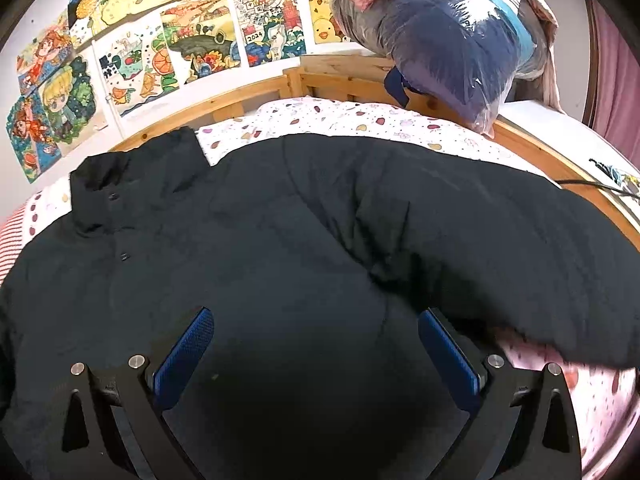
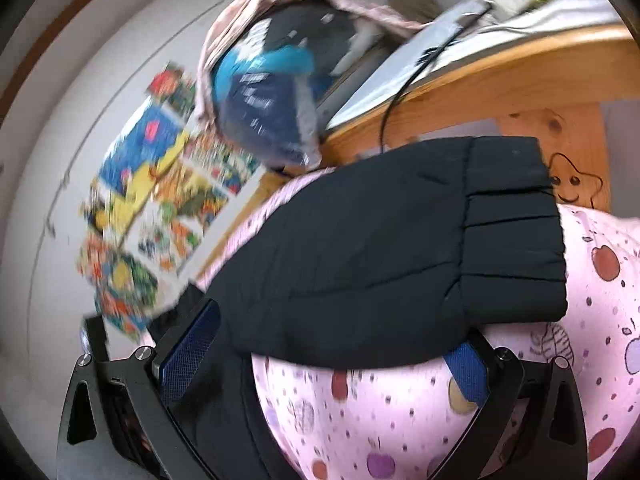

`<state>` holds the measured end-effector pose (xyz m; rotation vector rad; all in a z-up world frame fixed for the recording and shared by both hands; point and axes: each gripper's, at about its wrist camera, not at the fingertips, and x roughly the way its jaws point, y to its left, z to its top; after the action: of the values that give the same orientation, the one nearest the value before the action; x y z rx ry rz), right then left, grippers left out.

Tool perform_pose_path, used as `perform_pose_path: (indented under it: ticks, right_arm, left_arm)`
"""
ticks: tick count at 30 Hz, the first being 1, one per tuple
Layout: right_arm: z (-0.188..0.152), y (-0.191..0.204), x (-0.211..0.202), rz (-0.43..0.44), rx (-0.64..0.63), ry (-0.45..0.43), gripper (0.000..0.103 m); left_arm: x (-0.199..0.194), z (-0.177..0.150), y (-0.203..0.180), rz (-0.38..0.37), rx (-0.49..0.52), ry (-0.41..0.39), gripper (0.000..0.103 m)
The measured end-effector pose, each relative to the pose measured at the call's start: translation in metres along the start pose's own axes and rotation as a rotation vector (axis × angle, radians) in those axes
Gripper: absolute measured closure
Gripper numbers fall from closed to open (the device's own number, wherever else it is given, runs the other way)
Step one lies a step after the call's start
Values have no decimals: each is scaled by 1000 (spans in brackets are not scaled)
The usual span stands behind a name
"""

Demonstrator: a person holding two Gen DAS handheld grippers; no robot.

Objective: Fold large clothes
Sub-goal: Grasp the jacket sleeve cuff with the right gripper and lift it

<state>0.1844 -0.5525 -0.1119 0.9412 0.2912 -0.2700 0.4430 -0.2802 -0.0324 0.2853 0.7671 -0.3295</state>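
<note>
- The black padded jacket [image 1: 280, 232] lies spread across the bed [image 1: 360, 120], front up, its collar [image 1: 132, 176] toward 10 o'clock in the left wrist view and one sleeve [image 1: 480, 216] running off toward 3 o'clock.
- The left claw [image 1: 316, 356] is released, its blue pads [image 1: 184, 360] wide apart, hovering just over the jacket's body with nothing between them.
- The right claw [image 2: 328, 364] also stands spread; the sleeve [image 2: 380, 248] drapes across the space between its pads [image 2: 192, 352], the ribbed cuff [image 2: 512, 228] pointing to 2 o'clock. I cannot tell whether either pad presses the cloth, but the jaws are not closed on it.
- Handling, as I judge it: the jacket looks quilted and puffy, so soft and limp, bulky rather than heavy, and springy enough to push a fold back open. The shell looks smooth and may slide over the patterned sheet [image 2: 400, 420].
- Best holds appear to be where the cloth is firmest: the cuff, the seam above it, the collar, or the hem, since a pinch of loose shell alone would likely slip off the filling.
- A stuffed plastic bag [image 1: 448, 48] sits on the bed frame at 1 o'clock, well apart from the jacket.
</note>
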Motion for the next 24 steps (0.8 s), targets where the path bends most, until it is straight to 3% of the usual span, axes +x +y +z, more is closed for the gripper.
perform_pose_path:
  ticks: [2,5,7,9,11,15,18,24]
  right_arm:
    - [2,-3,3,-4,45,-40,1]
    - [2,-2,6,-28,82,-90,10]
    - [2,-6,4,-45,102,-110,22]
    - [4,-11,4,-68,131,-132,48]
    - [7,-20,5,-107,154,-138,66]
    - [11,-26,6,-126,146,-137,84]
    - [19,-19,2,-124,93,-152,90]
    - [41,20,-18,-95,-96,-227,93]
  left_arm:
    - [7,3,-3,-5,-8,1,0]
    - [18,6,-8,-8,-9,10,0]
    - [26,5,-12,-16,-2,29,0]
    - [37,3,-15,-34,-3,60,0]
    - [49,-1,-15,-63,-8,106,0]
    - [70,-11,-9,-136,-56,186,0]
    - [66,-12,-2,-169,-92,179,0]
    - [38,-15,28,-218,-172,121,0]
